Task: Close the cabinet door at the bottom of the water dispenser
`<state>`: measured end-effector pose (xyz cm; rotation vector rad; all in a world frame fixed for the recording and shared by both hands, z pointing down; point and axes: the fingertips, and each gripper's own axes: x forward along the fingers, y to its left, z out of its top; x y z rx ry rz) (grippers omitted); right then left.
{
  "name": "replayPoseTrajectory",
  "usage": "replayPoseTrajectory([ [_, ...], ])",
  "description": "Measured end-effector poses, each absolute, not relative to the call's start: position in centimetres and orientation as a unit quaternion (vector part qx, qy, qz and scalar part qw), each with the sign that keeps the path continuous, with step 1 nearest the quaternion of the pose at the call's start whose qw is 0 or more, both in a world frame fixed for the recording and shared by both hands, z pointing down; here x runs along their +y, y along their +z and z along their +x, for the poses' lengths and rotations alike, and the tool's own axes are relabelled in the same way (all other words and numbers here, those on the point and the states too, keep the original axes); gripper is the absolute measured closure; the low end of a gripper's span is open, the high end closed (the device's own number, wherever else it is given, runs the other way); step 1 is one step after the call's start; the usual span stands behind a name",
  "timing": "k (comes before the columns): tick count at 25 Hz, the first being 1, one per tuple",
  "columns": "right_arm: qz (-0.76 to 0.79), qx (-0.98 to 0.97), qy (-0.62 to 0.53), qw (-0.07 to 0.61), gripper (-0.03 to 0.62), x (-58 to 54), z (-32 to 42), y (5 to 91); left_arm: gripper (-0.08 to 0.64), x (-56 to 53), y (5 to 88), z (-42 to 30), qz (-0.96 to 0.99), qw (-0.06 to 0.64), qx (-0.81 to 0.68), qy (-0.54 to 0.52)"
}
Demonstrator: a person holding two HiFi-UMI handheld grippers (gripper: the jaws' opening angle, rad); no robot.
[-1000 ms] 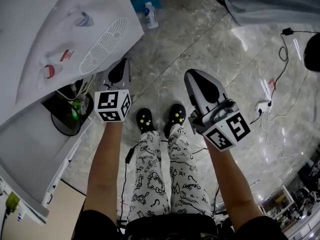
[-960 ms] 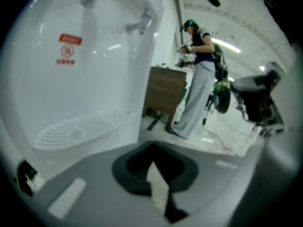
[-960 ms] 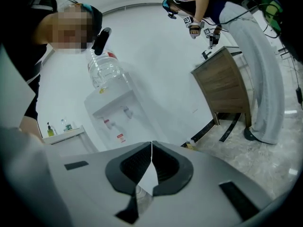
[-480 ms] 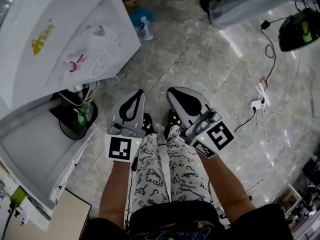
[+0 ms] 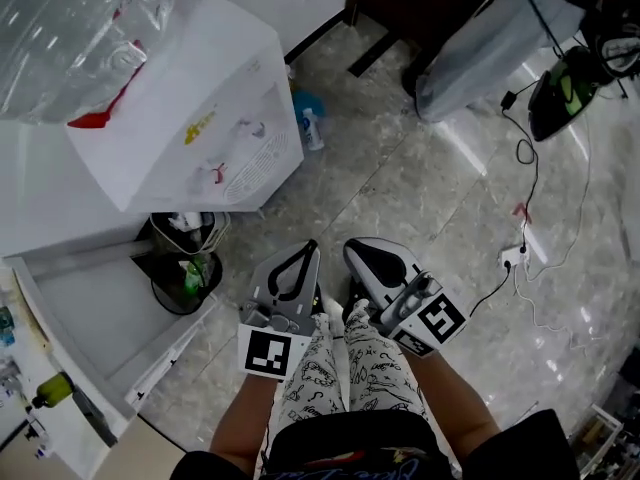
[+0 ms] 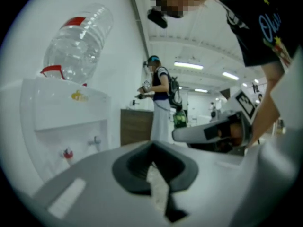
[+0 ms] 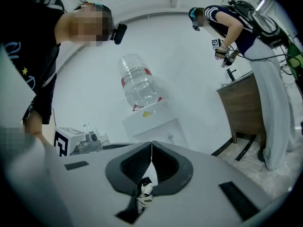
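Marble floor filled the centre and right of the head view. White water dispenser stood at upper left, clear bottle inverted on top. Cabinet door at the dispenser's base hung wide open toward lower left, not shut; the opening beside it showed a dark round container with something green inside. Left gripper and right gripper were held side by side at lower centre, over the person's patterned trousers, both well apart from the door. Left gripper view: jaws closed together, tips meeting, nothing between them. Right gripper view: jaws likewise pressed together, gripping nothing, dispenser and bottle beyond them. Small bottle stood on the floor just right of the dispenser. White power strip with cables lay at right.
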<state>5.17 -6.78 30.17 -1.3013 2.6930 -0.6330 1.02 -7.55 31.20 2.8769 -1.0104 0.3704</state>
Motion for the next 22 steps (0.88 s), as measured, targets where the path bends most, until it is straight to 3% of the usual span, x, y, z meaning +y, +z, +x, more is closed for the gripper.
replayPoseTrajectory([
  [3, -0.431, 0.874, -0.216, 0.055, 0.577, -5.6, 4.3, 28.4, 0.560, -6.3, 29.5, 0.1, 0.934, 0.034, -0.336, 0.115],
  [8, -0.433, 0.872, -0.215, 0.077, 0.577, -4.2, 2.9, 24.2, 0.560, -5.0, 26.2, -2.2, 0.924, 0.088, -0.364, 0.077],
  [13, -0.392, 0.904, -0.163, 0.057, 0.577, -3.2, -0.8, 18.8, 0.560, -4.4, 22.0, -5.0, 0.922, 0.089, -0.373, 0.058],
  [22, -0.393, 0.901, -0.160, 0.091, 0.577, -0.8, -1.5, 13.1, 0.560, -2.7, 15.5, -6.9, 0.922, 0.061, -0.378, 0.054],
])
